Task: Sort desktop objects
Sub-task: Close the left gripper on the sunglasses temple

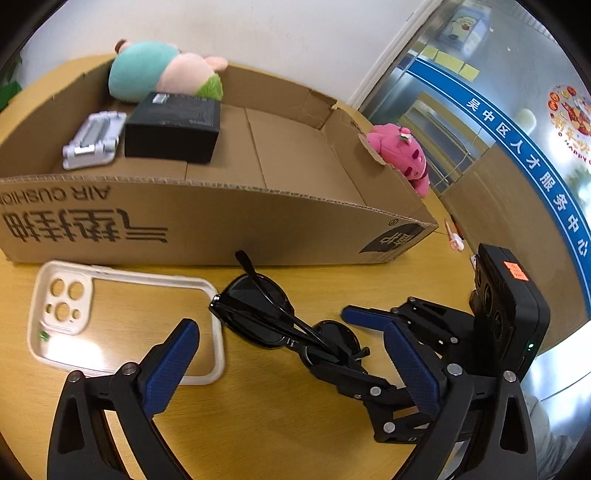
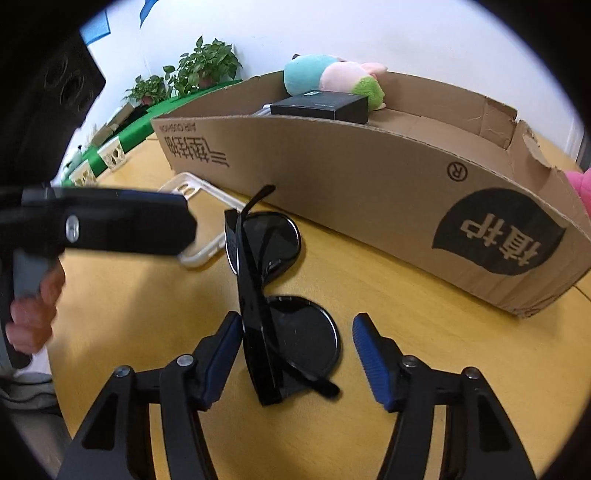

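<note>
On a yellow wooden table (image 1: 258, 424) before a white wall (image 1: 277, 33), both grippers' jaws gape wide, empty.

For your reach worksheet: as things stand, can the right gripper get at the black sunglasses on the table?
Probably yes: the right gripper is open, its fingers straddle the sunglasses, and nothing lies between them.

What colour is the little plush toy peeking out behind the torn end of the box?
Pink. The plush toy shows best in the left wrist view, behind the cardboard box.
</note>
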